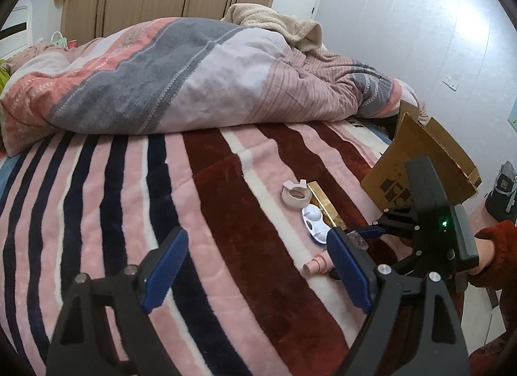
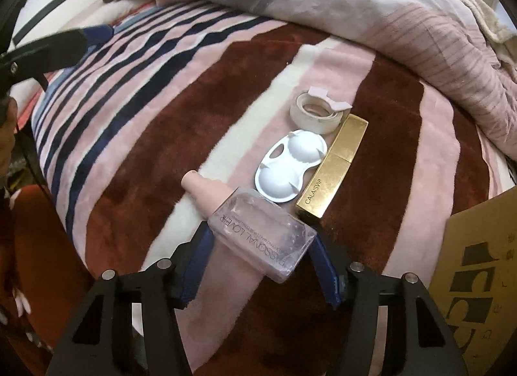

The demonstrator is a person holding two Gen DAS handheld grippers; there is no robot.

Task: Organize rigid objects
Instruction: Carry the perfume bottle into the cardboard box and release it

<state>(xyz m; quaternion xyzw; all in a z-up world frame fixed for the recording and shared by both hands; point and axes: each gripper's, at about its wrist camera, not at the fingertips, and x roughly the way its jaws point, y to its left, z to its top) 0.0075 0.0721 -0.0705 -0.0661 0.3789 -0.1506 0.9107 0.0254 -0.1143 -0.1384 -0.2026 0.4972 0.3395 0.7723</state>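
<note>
A clear glossy plastic bottle [image 2: 261,233] and shiny gold box [image 2: 332,170] lie on a plush, fuzzy blanket [image 2: 145,136].
</note>
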